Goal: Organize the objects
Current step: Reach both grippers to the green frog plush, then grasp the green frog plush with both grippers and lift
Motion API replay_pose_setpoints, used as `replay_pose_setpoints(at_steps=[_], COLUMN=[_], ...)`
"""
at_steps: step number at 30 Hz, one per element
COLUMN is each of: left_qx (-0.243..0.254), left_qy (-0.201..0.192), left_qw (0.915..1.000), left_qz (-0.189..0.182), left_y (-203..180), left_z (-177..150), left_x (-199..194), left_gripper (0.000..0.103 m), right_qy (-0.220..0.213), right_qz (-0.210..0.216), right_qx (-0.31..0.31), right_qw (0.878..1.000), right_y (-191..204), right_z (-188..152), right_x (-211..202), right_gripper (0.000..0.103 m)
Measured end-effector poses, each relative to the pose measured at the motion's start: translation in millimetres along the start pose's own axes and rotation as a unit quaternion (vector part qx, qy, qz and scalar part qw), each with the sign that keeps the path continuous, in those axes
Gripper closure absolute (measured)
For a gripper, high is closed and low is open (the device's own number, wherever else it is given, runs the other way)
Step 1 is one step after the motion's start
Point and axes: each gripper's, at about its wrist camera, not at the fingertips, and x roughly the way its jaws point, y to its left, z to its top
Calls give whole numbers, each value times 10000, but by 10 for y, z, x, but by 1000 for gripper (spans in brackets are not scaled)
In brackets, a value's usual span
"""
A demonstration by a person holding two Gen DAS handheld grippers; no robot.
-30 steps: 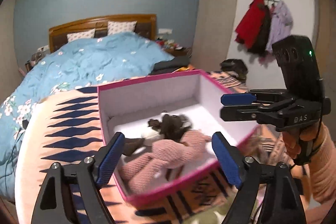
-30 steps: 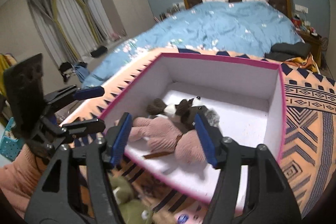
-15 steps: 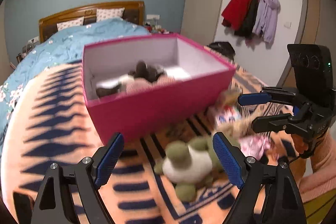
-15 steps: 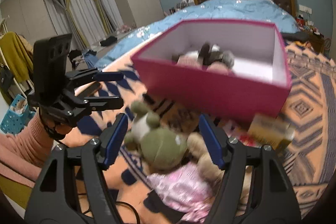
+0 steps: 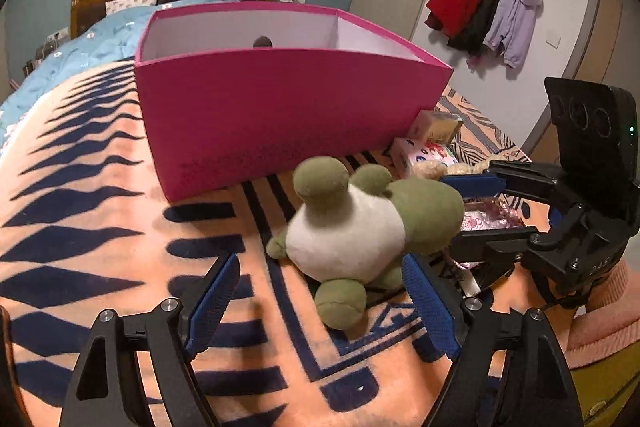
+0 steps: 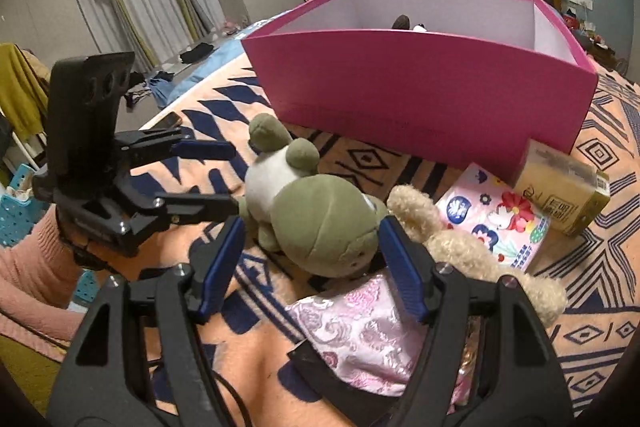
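Left wrist view: left tool point(image 5: 320, 301) and right tool point(image 6: 310, 263) both gape empty around frog toy point(image 5: 360, 227) before pink box point(image 5: 280, 115), left jaws just narrowing for pickup.

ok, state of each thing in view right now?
Box: open, no lid, a toy inside.
Frog: lying on blanket, ungripped.
Left tongs: open, straddling frog, just narrowed a bit.
Right tongs: open around frog's head.
Teddy: lying beside frog.
Carton: closed, against box.

green-and-white plush frog point(image 5: 360, 227) on its side on blanket, near open pink box point(image 5: 280, 115).
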Motion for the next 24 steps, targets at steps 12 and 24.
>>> replay_pose_setpoints(at_steps=[12,24], left_qx=[-149,-147], left_qy=[227,-46], left_qw=[9993,9992], left_qz=[-273,-376], left_y=[-34,-142], left_z=[-29,67], left_x=[233,64], left_gripper=[38,41], right_qy=[-62,-367], right_qz=[-321,-301], right_qx=[-29,-288], right_qw=[9995,9985], right_y=[21,92], right_z=[-49,41], right_x=[120,-92], right_gripper=[41,45])
